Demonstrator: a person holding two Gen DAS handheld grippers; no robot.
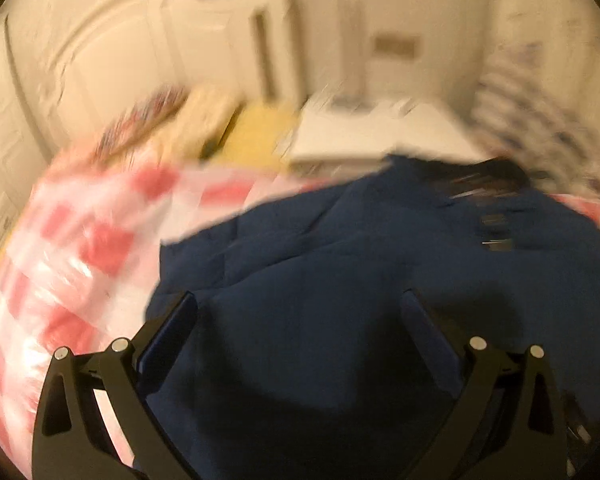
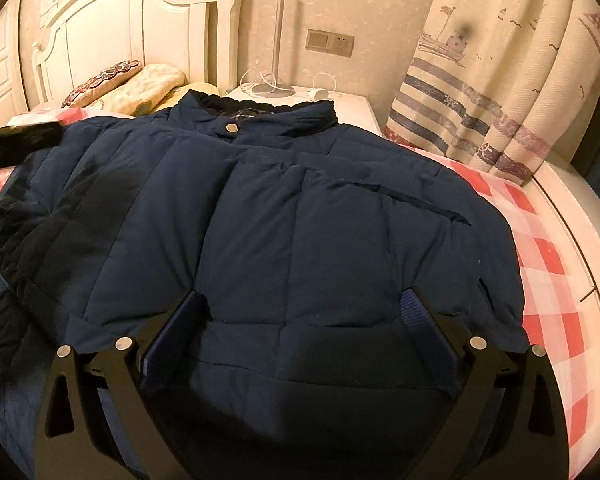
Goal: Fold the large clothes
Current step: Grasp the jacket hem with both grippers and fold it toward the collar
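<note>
On the bed (image 2: 540,240), over the red-checked sheet, a navy jacket (image 2: 292,232) lay flat, its long axis running from hem to collar (image 2: 268,110), collar pointing at the nightstand (image 2: 356,108) and headboard (image 2: 140,24). Above the hem, the right claw (image 2: 300,320) hung with fingers spread wide, holding nothing. Further left, the left claw (image 1: 300,320), badly blurred, also stood agape over the jacket's edge.

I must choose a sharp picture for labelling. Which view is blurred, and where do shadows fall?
Left wrist view: strong motion blur over jacket and bedsheet. Right wrist view: sharp, warm light, dark shadows on the jacket near the right gripper; fisheye bends the edges.
</note>
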